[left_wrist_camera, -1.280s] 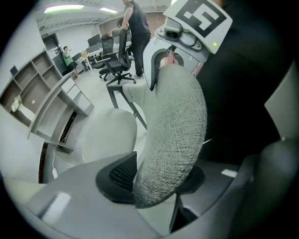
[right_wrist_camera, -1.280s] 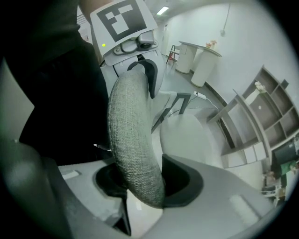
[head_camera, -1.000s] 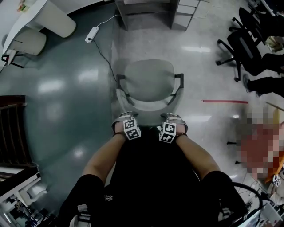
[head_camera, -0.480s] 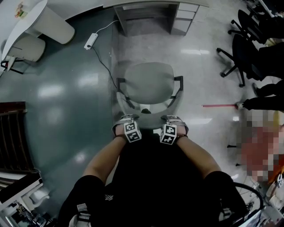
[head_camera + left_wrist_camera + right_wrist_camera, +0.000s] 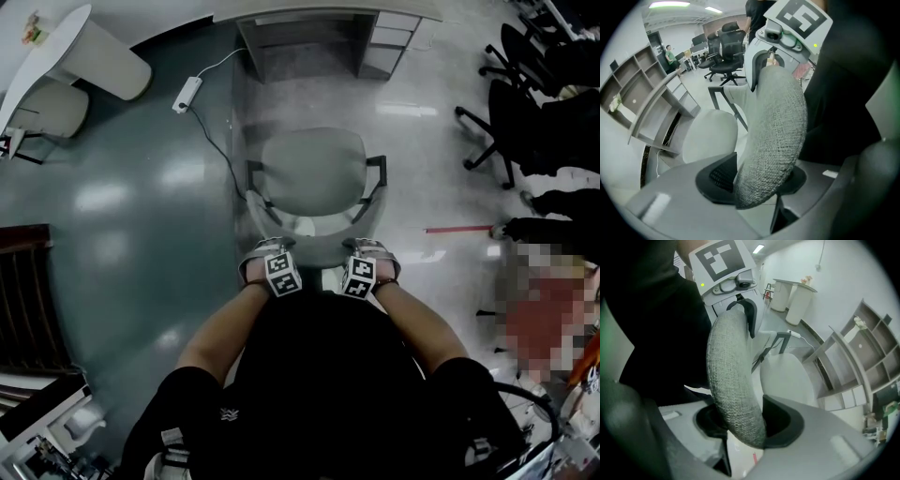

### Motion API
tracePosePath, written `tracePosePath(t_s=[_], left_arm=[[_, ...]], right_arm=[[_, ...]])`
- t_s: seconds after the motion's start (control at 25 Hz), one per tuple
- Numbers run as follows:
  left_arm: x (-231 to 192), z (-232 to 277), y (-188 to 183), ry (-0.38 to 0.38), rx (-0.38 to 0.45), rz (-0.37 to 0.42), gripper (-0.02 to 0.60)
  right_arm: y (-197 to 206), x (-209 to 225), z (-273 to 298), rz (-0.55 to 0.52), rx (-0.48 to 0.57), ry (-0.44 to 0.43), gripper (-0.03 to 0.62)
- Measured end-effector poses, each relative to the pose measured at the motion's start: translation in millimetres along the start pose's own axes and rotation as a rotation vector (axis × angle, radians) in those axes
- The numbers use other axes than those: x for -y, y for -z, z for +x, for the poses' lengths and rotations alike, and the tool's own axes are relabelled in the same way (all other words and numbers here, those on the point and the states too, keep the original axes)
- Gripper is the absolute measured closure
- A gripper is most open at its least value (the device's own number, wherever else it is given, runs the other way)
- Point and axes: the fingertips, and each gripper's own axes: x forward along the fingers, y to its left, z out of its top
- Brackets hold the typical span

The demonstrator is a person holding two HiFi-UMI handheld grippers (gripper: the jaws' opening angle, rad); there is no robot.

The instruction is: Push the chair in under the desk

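Note:
The grey fabric chair (image 5: 312,172) stands in the middle of the head view, facing the desk (image 5: 319,21) at the top. Its backrest top edge (image 5: 317,251) is nearest me. My left gripper (image 5: 270,257) is shut on the left part of that edge, my right gripper (image 5: 367,257) on the right part. In the left gripper view the woven backrest (image 5: 773,126) fills the gap of my left gripper (image 5: 757,180), with the seat (image 5: 710,138) beyond. In the right gripper view my right gripper (image 5: 745,420) clamps the same backrest (image 5: 733,376).
A white power strip (image 5: 185,94) with its cable lies on the floor left of the desk. A drawer unit (image 5: 386,47) sits under the desk's right side. Black office chairs (image 5: 516,103) stand at the right. A red tape line (image 5: 457,229) marks the floor.
The chair, both grippers and I have moved forward toward the desk; the gap between seat and desk opening is smaller. Both grips on the backrest are unchanged.

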Motion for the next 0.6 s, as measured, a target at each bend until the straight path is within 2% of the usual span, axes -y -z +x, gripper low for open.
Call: tracePosePath(t_s=[0.36,0.6], left_arm=[[-31,-7,3,0.035,0.021,0.045,0.388],[-50,-2,11,0.050,-0.002,0.051,0.388]], right_arm=[[-15,28,2,-0.007,0.005,-0.018,0.425],[-22,40,13,0.008,0.000,-0.027,0.425]])
